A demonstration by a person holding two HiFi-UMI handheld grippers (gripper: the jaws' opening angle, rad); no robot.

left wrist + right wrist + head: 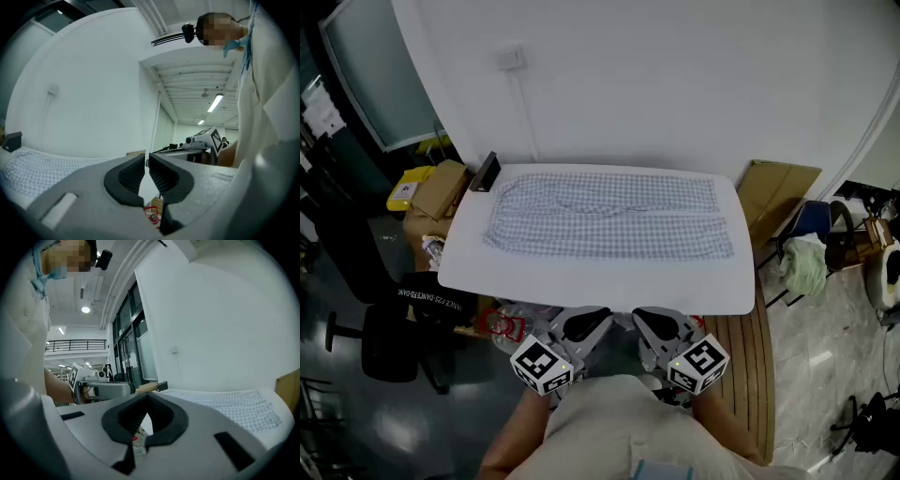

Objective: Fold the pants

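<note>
Both grippers closed and empty, near the table's front edge.
Left gripper jaws almost together, only a thin slit, nothing between; right gripper jaws meeting at the tips, holding nothing; on the white table beyond them, the checked pants lie spread flat, untouched.

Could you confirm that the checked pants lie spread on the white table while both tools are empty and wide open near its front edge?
Only the opening is wrong: the left tool and right tool are both shut, as each gripper view shows. The pants do lie spread on the table, and both tools are empty.
</note>
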